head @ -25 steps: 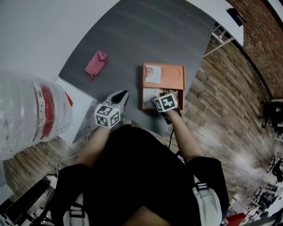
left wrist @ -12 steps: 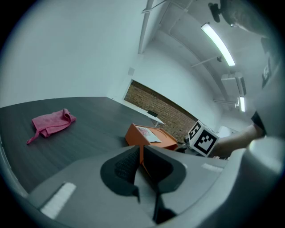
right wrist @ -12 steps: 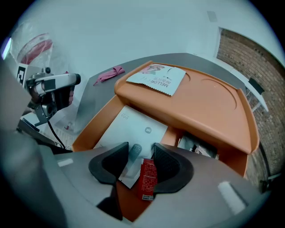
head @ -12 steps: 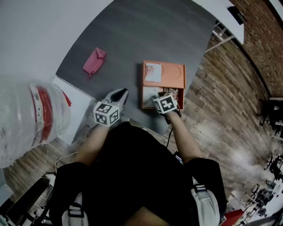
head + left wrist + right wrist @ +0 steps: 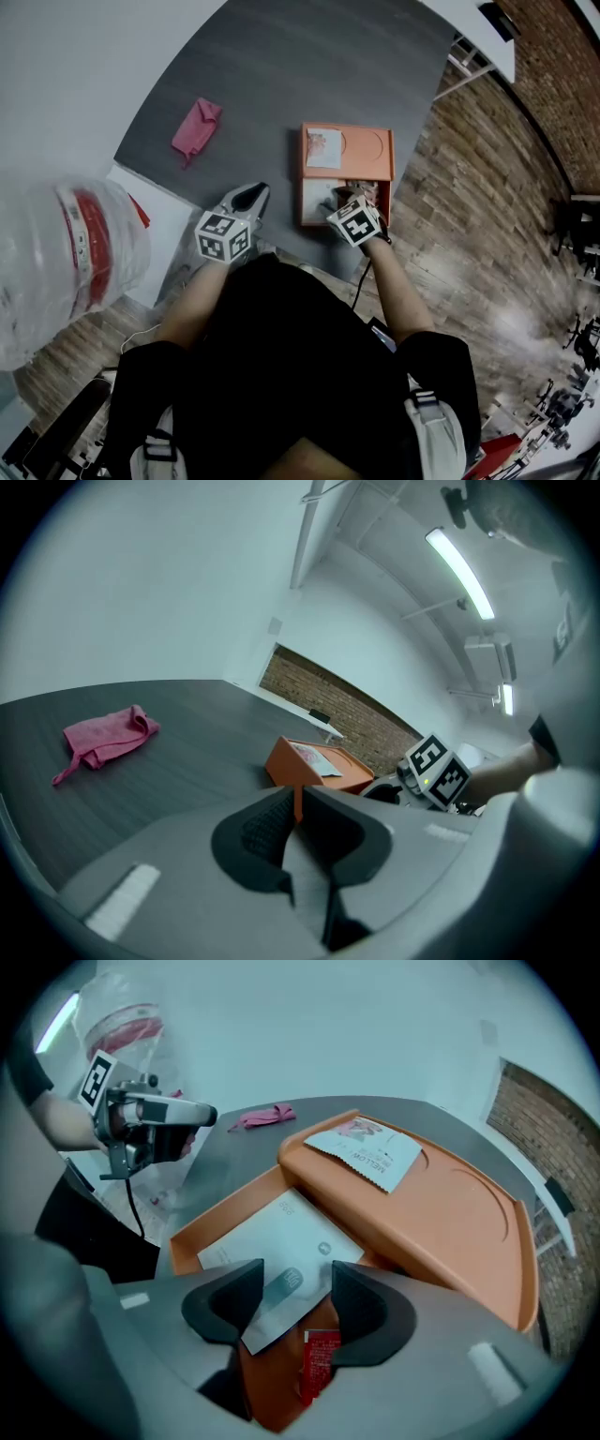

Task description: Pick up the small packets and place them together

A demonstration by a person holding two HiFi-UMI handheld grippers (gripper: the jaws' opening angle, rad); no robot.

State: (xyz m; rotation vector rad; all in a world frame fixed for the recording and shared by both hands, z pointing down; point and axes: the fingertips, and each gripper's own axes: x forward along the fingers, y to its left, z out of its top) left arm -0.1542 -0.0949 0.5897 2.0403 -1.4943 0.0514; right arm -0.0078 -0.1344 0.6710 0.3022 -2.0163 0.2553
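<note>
An orange box (image 5: 375,171) lies open on the dark grey table (image 5: 281,75), its lid (image 5: 450,1213) turned up beside the tray. A small printed packet (image 5: 323,148) (image 5: 367,1150) rests on the lid. My right gripper (image 5: 343,196) (image 5: 295,1293) dips into the tray. Its jaws are opening, with a corner of a flat white packet (image 5: 272,1241) lying between them. A small red packet (image 5: 319,1358) sits just below. My left gripper (image 5: 251,194) (image 5: 298,799) hovers shut and empty over the table's near edge, left of the box.
A pink cloth (image 5: 195,129) (image 5: 105,736) lies crumpled far left on the table. A clear plastic bag with red print (image 5: 66,253) bulges at the left edge. A white surface (image 5: 155,211) adjoins the table's left corner. Wooden floor (image 5: 469,234) runs along the right.
My right gripper has shifted slightly right and deeper into the tray, and its jaws have narrowed around the white packet. The left gripper has hardly moved.
</note>
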